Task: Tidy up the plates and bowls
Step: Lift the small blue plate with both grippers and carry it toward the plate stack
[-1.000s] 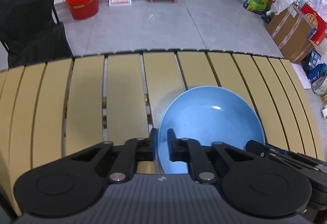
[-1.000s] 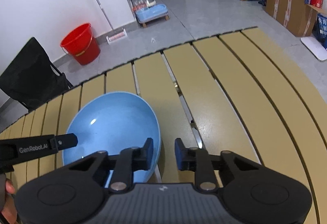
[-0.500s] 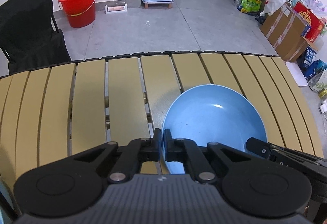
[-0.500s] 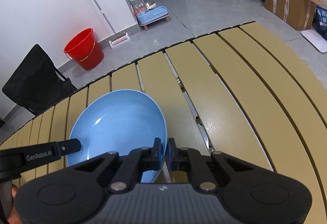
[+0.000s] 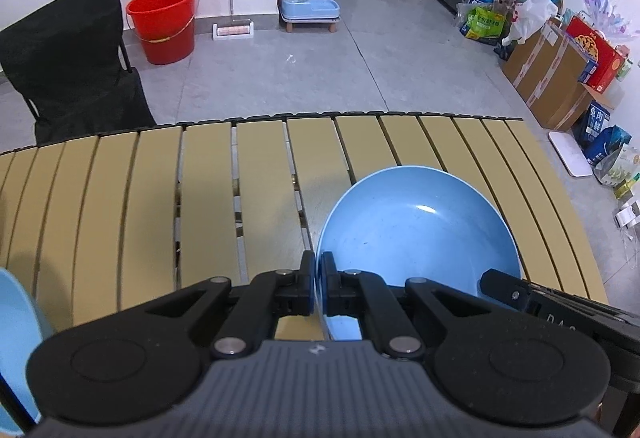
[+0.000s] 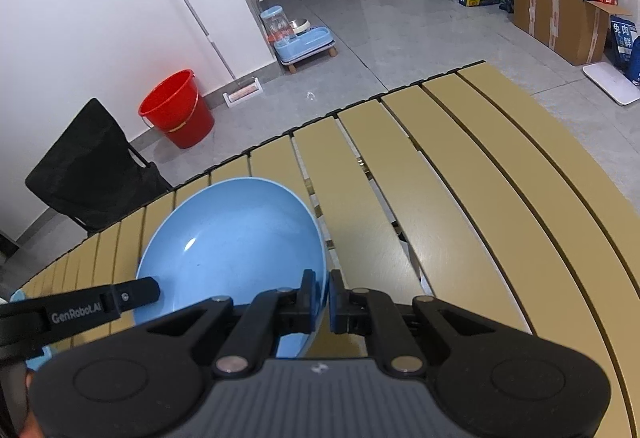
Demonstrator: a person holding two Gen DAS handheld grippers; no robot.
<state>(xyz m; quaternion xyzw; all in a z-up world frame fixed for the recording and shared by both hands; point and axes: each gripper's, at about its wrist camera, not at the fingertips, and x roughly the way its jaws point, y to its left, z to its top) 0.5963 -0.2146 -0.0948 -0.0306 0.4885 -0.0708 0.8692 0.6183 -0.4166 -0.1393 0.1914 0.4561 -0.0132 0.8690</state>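
Note:
A blue deep plate (image 5: pixel 416 234) (image 6: pixel 232 238) hangs just above the slatted yellow table (image 5: pixel 260 178), gripped from both sides. My left gripper (image 5: pixel 318 286) is shut on the plate's left rim. My right gripper (image 6: pixel 323 296) is shut on its right rim. In the left wrist view a right-gripper finger (image 5: pixel 504 288) shows at the plate's far side. In the right wrist view a left-gripper finger (image 6: pixel 132 294) reaches in from the left. A second, lighter blue dish (image 5: pixel 16 350) shows at the lower left edge, mostly cut off.
The table (image 6: pixel 480 198) stretches out ahead and to the right. Beyond its far edge on the grey floor stand a black folding chair (image 5: pixel 72 58), a red bucket (image 5: pixel 164 22), a blue pet feeder (image 5: pixel 308 2) and cardboard boxes (image 5: pixel 560 78).
The right gripper's jaws closed on the plate's right rim. Both grippers then rose with the plate, and the table now looks farther below.

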